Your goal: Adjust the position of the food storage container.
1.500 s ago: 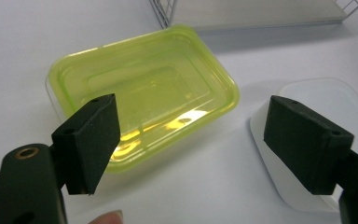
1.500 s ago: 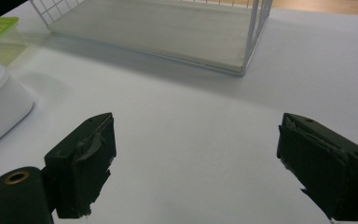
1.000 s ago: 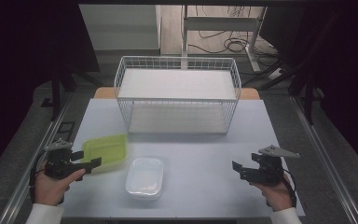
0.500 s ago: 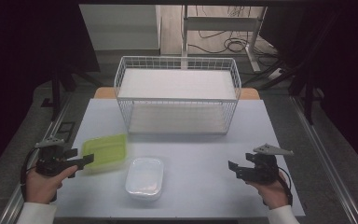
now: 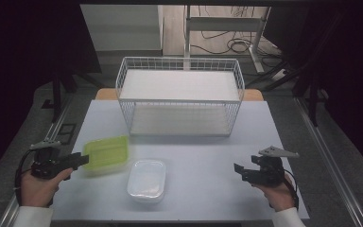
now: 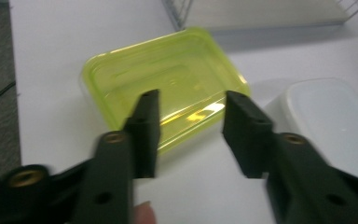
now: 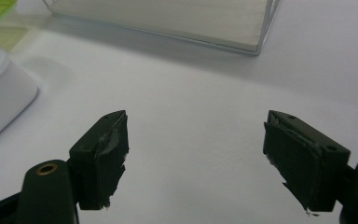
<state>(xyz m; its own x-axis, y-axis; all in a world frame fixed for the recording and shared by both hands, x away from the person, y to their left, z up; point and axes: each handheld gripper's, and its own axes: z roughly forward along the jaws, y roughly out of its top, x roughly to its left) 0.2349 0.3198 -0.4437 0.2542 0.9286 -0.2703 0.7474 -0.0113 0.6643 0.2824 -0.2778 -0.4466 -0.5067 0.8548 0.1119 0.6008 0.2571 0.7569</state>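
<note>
White counter [image 5: 203,151] carries a wire basket [image 5: 179,97] at the far centre. Green container [image 5: 107,152] lies near left, white container [image 5: 146,179] just right of it. Left hand-held gripper [image 5: 78,161] released, jaws just short of the green container; right hand-held gripper [image 5: 239,171] released, well apart over bare counter.

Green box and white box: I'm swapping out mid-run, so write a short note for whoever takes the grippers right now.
Left gripper: open, at the near left edge of the green box, jaws not around it, nothing held.
Right gripper: open, empty, over bare table at the right.
Green box and white box both sit lidded on the table, in front of the wire basket.
Done: nothing lifted, basket holds no box.
Left: probably close on the green box first and move it; then the white one.
</note>
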